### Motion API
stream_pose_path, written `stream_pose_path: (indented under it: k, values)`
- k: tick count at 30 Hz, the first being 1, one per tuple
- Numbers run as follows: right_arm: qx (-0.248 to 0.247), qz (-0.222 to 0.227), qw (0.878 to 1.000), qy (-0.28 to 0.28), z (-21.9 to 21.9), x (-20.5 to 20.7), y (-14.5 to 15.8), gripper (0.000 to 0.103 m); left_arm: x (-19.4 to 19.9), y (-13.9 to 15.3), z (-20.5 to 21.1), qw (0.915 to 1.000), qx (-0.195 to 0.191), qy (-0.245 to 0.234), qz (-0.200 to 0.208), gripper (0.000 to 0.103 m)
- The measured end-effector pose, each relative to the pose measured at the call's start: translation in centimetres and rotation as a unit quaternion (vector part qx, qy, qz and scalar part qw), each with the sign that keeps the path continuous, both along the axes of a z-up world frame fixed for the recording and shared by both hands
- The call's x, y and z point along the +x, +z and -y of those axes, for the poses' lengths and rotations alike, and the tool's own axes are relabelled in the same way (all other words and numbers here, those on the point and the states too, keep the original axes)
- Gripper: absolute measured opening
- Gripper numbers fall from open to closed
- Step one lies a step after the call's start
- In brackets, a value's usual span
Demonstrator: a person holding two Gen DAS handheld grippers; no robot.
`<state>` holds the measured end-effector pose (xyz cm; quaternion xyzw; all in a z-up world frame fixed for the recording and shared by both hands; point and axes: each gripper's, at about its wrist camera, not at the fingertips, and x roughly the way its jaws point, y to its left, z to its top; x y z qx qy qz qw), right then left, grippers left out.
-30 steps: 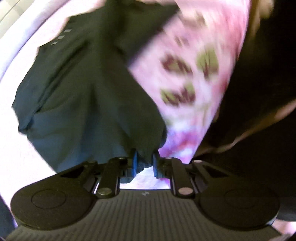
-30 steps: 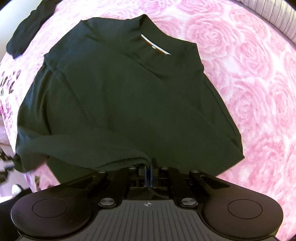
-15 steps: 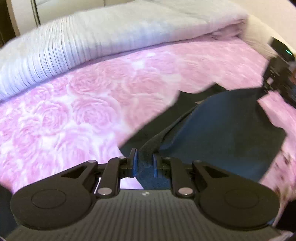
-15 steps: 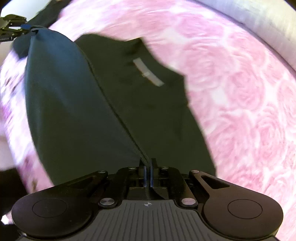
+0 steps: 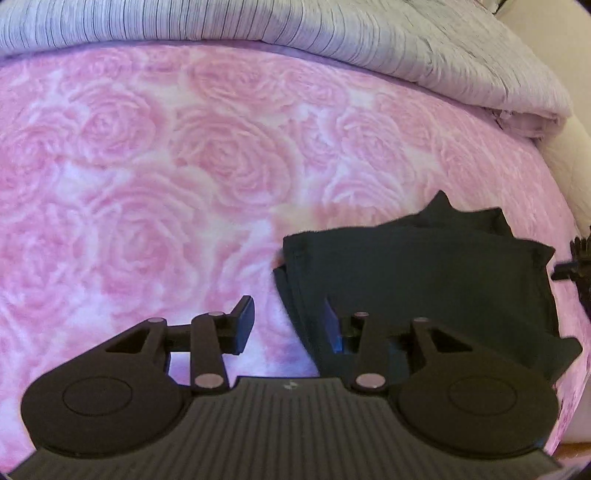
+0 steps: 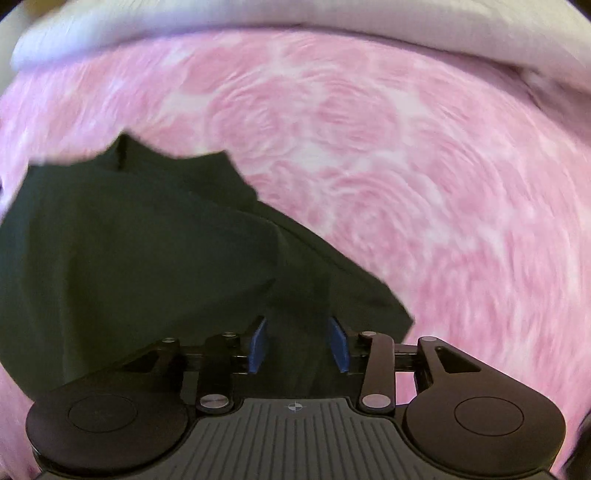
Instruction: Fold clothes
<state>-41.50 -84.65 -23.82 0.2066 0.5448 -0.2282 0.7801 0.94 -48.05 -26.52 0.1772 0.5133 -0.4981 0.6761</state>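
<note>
Black soft folded shirt (image 5: pixel 424 280) lies limp; your left gripper (image 5: pixel 288 325) and right gripper (image 6: pixel 298 345) gape apart; pinch its hem corners.

Both wrist cameras are looking low and close across the pink rose-patterned bedspread (image 5: pixel 155 155) toward the grey striped folded duvet (image 5: pixel 332 33). They are sharing the dark folded cotton garment (image 6: pixel 122 236), lying right of the left view and left of the right.

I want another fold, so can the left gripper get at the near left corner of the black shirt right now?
Probably yes. The left gripper has its jaws open, the black shirt has its folded edge lying just ahead between them on the pink rose bedspread, and nothing lies in between.
</note>
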Motion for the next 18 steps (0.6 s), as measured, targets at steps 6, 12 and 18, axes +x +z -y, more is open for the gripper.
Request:
stream_pose_path:
  k: [6, 12, 18]
  values:
    - [0.011, 0.054, 0.996, -0.073, 1.6, -3.7, -1.0, 0.043, -0.2, -1.8, 3.0, 0.9999, 0.006, 0.005, 0.009, 0.035]
    - [0.021, 0.112, 0.992, -0.057, 3.5, -3.6, -2.3, 0.043, -1.0, -3.1, 4.9, 0.9989, 0.036, -0.009, 0.030, 0.020]
    - [0.063, 0.137, 0.988, -0.038, 4.5, -2.2, -3.4, 0.005, -2.0, -1.9, 4.9, 0.9975, 0.038, -0.022, 0.055, 0.003]
